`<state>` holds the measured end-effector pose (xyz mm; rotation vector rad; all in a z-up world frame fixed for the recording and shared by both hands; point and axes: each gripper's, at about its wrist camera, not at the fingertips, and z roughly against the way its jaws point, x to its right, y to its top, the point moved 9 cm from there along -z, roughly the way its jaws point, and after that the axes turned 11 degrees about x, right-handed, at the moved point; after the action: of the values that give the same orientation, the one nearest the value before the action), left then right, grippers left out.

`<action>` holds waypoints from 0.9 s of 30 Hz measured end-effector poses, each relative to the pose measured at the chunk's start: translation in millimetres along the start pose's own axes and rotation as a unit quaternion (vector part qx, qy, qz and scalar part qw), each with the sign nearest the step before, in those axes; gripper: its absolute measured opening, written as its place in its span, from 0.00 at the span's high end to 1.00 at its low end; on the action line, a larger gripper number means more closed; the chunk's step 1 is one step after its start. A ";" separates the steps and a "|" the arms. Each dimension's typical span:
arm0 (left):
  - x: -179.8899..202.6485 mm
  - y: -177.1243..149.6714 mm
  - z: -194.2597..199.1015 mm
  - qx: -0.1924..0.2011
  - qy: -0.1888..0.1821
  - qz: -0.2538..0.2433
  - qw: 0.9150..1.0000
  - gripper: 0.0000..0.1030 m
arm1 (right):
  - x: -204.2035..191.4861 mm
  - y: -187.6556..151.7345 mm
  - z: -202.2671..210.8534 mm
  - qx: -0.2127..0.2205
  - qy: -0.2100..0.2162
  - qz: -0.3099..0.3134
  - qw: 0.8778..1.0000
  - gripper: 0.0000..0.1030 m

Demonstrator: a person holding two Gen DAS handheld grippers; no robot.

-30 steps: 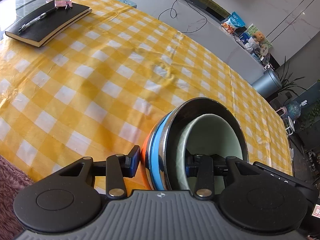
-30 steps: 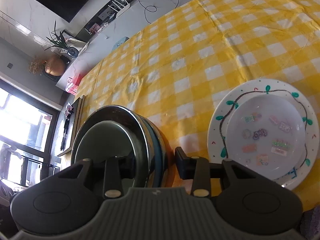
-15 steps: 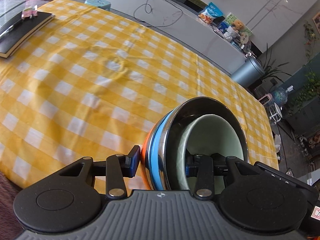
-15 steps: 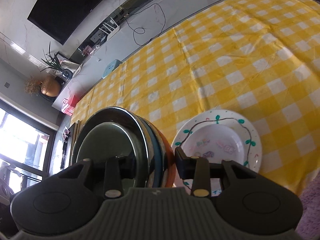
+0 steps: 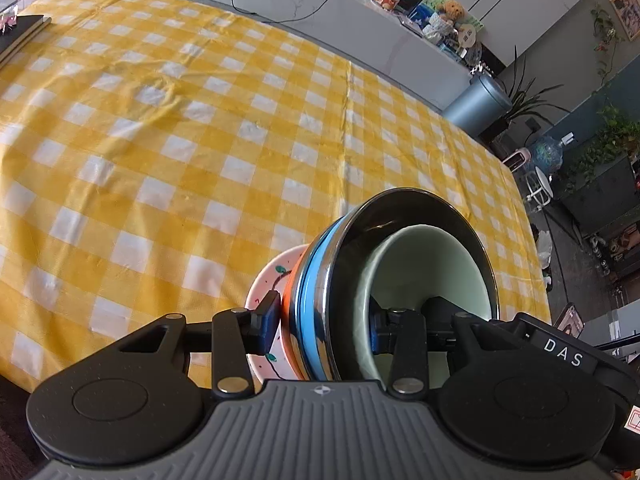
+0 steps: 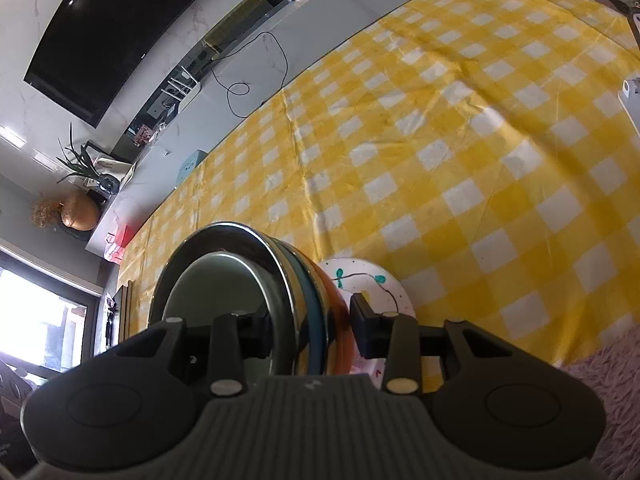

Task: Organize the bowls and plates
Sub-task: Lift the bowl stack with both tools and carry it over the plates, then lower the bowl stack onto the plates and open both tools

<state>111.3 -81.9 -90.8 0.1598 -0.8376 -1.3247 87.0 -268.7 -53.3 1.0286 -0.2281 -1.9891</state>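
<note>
Yellow checked tablecloth (image 5: 168, 152) below, nested bowl stack (image 5: 400, 280) held aloft on both sides.
Stack clamped at opposite rims by left gripper (image 5: 324, 324) and right gripper (image 6: 308, 330); hangs just above, slightly off-centre of, painted plate (image 6: 368, 284) at near table edge.

The bowl stack (image 5: 320, 280) hides most of the painted plate (image 5: 266, 280) beneath it.

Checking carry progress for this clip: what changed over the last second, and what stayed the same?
The nested bowl stack, clamped by the left gripper and right gripper, travelled across the checked tablecloth until the painted plate lies right behind it; the black notebook slid out to the frame edge. Both grips and the nesting are unchanged.
</note>
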 end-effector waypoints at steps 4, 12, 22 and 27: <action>-0.3 -3.8 -4.8 -0.004 0.000 0.003 1.000 0.55 | 7.7 -0.6 -3.2 -0.003 -0.005 -0.004 1.000 0.64; -2.8 -10.3 -12.2 -0.015 -0.001 0.012 1.000 0.55 | 14.1 -4.3 -7.5 -0.009 -0.017 -0.006 1.000 0.63; -3.1 -9.0 -12.8 -0.007 -0.011 0.012 1.000 0.55 | 13.6 -4.5 -8.2 -0.003 -0.019 -0.006 1.000 0.60; 1.1 -7.7 -13.6 0.004 -0.011 -0.003 1.000 0.49 | 12.3 -4.2 -7.8 -0.002 -0.014 -0.006 1.000 0.56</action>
<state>113.7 -89.7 -104.1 0.1541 -0.8610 -1.3317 86.6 -273.9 -67.5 1.0021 -0.2332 -2.0155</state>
